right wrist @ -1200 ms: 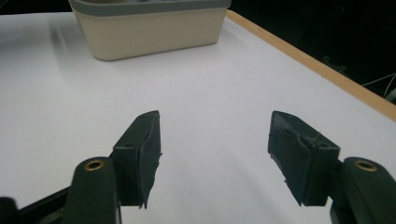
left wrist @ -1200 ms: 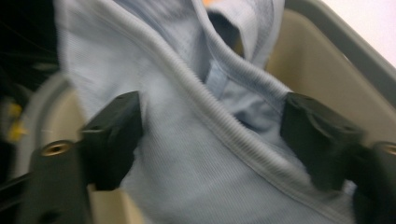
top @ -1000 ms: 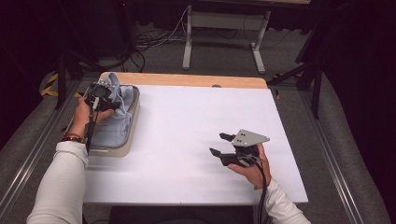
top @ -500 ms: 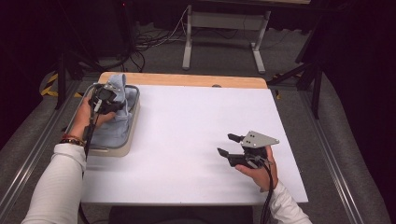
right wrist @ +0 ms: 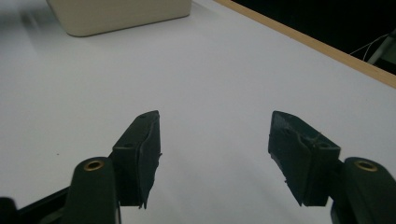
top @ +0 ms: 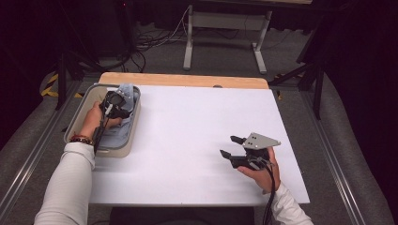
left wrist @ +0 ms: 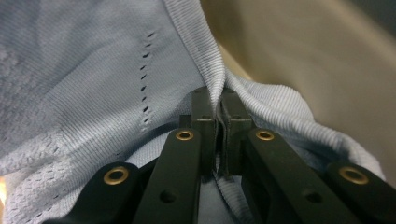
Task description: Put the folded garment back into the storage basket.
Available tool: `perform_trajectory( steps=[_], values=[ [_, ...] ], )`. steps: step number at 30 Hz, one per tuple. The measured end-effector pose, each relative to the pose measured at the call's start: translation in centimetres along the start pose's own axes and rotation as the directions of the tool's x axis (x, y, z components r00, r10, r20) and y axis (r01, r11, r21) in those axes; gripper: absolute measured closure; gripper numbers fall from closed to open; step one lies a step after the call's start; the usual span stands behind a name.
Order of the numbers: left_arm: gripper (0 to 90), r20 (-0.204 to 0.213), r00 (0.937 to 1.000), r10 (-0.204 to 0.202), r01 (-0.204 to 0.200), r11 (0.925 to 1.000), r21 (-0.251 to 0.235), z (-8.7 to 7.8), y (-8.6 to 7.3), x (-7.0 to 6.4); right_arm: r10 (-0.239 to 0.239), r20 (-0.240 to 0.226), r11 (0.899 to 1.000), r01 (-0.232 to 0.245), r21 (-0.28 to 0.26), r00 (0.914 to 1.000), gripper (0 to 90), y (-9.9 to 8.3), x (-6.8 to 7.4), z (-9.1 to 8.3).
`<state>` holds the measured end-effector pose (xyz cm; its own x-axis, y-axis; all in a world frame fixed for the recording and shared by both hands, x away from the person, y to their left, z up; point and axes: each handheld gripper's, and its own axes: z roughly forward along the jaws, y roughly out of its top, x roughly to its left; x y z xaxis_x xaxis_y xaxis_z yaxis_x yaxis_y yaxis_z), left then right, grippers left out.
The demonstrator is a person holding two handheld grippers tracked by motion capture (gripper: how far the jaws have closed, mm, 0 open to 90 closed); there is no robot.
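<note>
A light blue knit garment (top: pixel 123 123) lies bunched in a beige tub (top: pixel 82 108) at the table's left edge. My left gripper (top: pixel 126 112) is down in the tub, and in the left gripper view its jaws are pressed together on a ribbed hem of the light blue garment (left wrist: pixel 140 65), left gripper (left wrist: pixel 217 108). My right gripper (top: pixel 232 146) hovers over the white tabletop (top: pixel 197 126) at the front right, jaws wide apart and empty; the right gripper (right wrist: pixel 212 121) faces the tub (right wrist: pixel 116 14) across bare table.
A wooden strip (top: pixel 183 80) borders the table's far edge. Beyond it stand a metal frame (top: pixel 225 28) and cables on a dark floor. Grey rails run along both sides of the table.
My left gripper has shifted slightly within the tub, still on the cloth. My right hand has drawn back a little toward the front edge.
</note>
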<state>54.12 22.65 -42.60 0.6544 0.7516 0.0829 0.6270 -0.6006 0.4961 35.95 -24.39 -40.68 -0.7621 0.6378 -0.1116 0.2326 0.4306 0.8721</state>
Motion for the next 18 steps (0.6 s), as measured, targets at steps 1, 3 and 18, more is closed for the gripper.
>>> perform_trajectory(
  steps=[1, 3, 18],
  values=[
    [86.2, -0.008, 0.9999, 0.006, -0.006, 1.0000, -0.003, -0.1, 0.0, 0.0, 0.004, -0.006, 1.000, -0.004, -0.002, 1.0000, 35.2, -0.1, -0.1, 0.0],
    [83.6, -0.020, 0.9998, 0.010, -0.011, 0.9997, -0.021, -0.2, 0.0, -0.1, 0.011, -0.004, 1.000, -0.011, 0.001, 0.9999, 35.1, -0.1, -0.2, 0.0],
    [58.4, -0.077, 0.9961, -0.045, 0.023, 0.9638, -0.266, -5.5, -1.2, -0.1, 0.018, 0.017, 0.999, -0.017, -0.033, 0.9997, 34.8, 0.1, -0.4, -1.0]
  ],
)
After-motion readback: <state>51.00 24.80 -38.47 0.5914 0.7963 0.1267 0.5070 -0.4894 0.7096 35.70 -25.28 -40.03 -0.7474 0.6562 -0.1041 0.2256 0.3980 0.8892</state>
